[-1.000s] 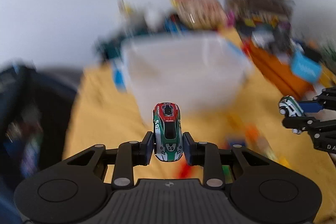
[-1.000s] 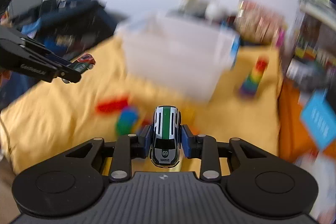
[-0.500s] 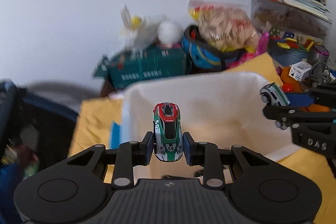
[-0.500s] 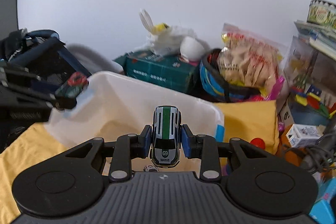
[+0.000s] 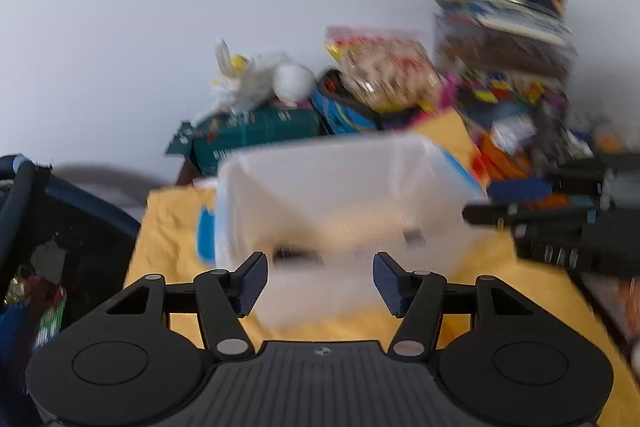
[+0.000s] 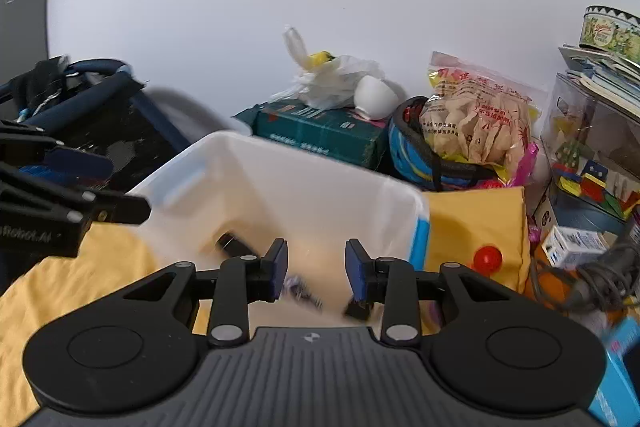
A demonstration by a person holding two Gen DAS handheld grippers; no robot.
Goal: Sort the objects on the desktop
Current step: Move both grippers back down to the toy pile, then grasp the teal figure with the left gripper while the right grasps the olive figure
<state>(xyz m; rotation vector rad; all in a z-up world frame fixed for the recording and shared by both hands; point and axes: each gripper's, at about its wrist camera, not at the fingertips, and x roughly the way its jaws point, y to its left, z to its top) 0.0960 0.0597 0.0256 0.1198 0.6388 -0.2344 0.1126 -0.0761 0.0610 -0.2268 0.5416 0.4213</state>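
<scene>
A translucent white plastic bin (image 5: 344, 171) (image 6: 304, 167) stands on the yellow cloth. My left gripper (image 5: 320, 279) is open and empty, at the bin's near wall. My right gripper (image 6: 316, 269) is open and empty above the bin's near edge. Blurred small toys lie in the bin: a dark one (image 6: 234, 245), one between my right fingers (image 6: 300, 291), and another (image 6: 358, 309). The left view shows blurred dark shapes in the bin (image 5: 296, 253). The right gripper shows at the right in the left view (image 5: 560, 215); the left gripper shows at the left in the right view (image 6: 60, 203).
Behind the bin are a green box (image 6: 320, 131), a white plastic bag (image 6: 332, 79), a snack bag (image 6: 480, 115) and stacked boxes with a tin (image 6: 608, 31). A red ball (image 6: 486, 259) lies on the yellow cloth (image 6: 476, 227). A dark basket (image 6: 80, 115) stands on the left.
Both grippers have opened and let go of their toy cars, which are no longer between the fingers. The left view has pulled back and blurred.
</scene>
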